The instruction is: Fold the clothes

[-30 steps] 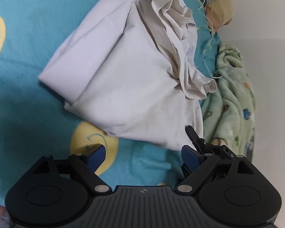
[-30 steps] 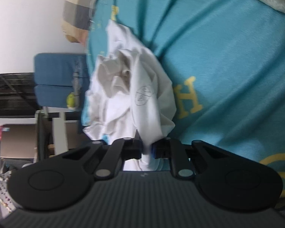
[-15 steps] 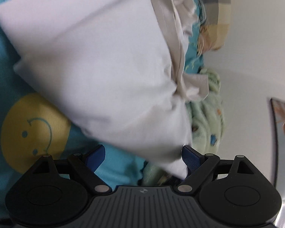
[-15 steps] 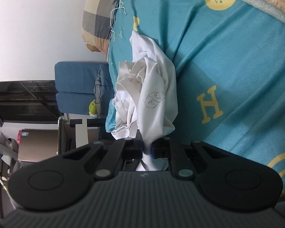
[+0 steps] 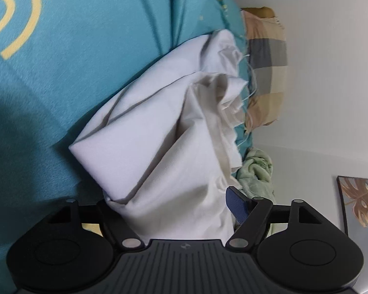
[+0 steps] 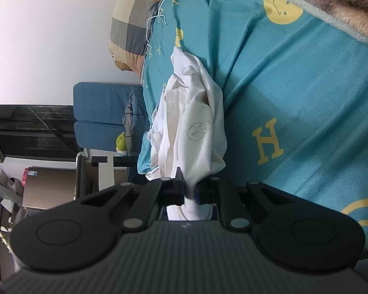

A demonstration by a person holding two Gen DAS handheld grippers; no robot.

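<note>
The left hand-held gripper (image 5: 176,210) has a thick bunch of the white T-shirt (image 5: 164,147) between its fingers, and its jaws are closing on it. Only the blue pad (image 5: 236,204) on the picture's right shows; the other finger is buried under the cloth, so whether the pads already press on the fabric cannot be told. The garment lies rumpled on the teal bedsheet (image 5: 85,49), which carries yellow letters and smiley faces. Its seamed edges are piled toward the checked pillow (image 5: 267,68) and a green patterned cloth (image 5: 257,169) lies just beside it.

The right hand-held gripper (image 6: 190,192) is nearly closed and pinches a narrow fold of the same white T-shirt (image 6: 196,122), whose small line-drawn print faces up. From this side the shirt stretches away along the bed's edge, with the bedsheet (image 6: 294,85) to the right and a blue chair (image 6: 100,112) beyond.

Judging by this, the step in hand is taking hold of two ends of the shirt so it can be spread out before any fold. The next move seems to call for the left jaws to finish their grip on one layer's edge rather than a wad. Then both hands would lift and draw apart to shake the bunching out and lay the shirt flat on the bed.
</note>
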